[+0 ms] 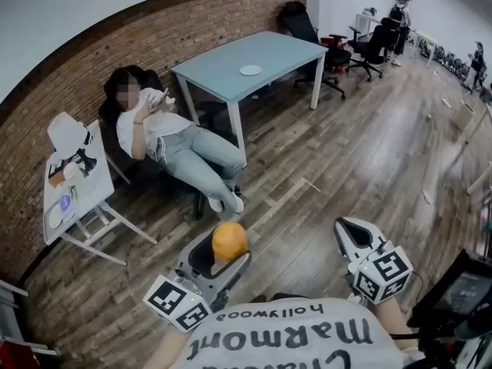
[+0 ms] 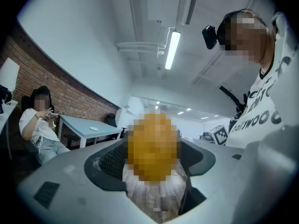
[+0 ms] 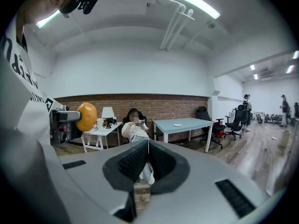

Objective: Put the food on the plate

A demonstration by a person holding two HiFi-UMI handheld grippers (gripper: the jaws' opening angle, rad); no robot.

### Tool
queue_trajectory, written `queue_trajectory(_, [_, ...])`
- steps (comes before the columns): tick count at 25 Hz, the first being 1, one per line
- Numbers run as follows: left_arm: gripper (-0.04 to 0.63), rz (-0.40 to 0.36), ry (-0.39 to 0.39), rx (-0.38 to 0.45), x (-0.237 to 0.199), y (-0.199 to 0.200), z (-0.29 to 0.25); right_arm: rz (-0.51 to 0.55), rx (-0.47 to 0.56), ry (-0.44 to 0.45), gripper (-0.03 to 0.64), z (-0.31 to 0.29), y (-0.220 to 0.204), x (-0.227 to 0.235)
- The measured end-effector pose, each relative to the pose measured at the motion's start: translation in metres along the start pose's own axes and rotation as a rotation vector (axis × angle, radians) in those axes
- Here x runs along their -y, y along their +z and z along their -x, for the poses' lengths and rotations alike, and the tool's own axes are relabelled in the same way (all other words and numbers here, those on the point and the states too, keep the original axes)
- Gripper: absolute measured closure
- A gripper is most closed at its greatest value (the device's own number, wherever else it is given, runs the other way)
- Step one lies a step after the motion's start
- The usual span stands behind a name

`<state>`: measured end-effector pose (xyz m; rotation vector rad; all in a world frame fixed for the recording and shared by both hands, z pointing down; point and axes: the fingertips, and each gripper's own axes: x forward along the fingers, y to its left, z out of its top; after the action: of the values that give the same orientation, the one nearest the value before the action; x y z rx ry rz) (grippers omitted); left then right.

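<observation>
While the left gripper [image 1: 224, 258] is pinching the food [image 1: 229, 241] in its jaws (the right gripper [image 3: 148, 157] has its jaws pressed together, empty), the far plate [image 1: 250, 70] is awaiting a carry.

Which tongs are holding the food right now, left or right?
The left tongs: the orange food is clamped between their widely spread jaws. The right tongs are shut, with nothing between them.

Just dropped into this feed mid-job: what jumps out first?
The round orange food clamped in the left tool, held in the air low in the head view. Next, the white plate on the pale blue table across the room by the brick wall, and a seated person just left of it.
</observation>
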<state>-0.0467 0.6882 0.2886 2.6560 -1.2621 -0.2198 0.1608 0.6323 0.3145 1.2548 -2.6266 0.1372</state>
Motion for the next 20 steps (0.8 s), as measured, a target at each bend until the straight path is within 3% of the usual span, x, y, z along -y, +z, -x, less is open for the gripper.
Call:
queue_trajectory(4, [0.267,0.003,-0.003,-0.002,-0.005,0.004,-0.004,-0.017,0.058,0.028,0.604,-0.003,0.011,-0.002])
queue_trajectory(20, [0.267,0.013,-0.057,-0.011,-0.04,0.023,-0.021,-0.063,0.104,-0.006,0.604,-0.03,0.035,-0.001])
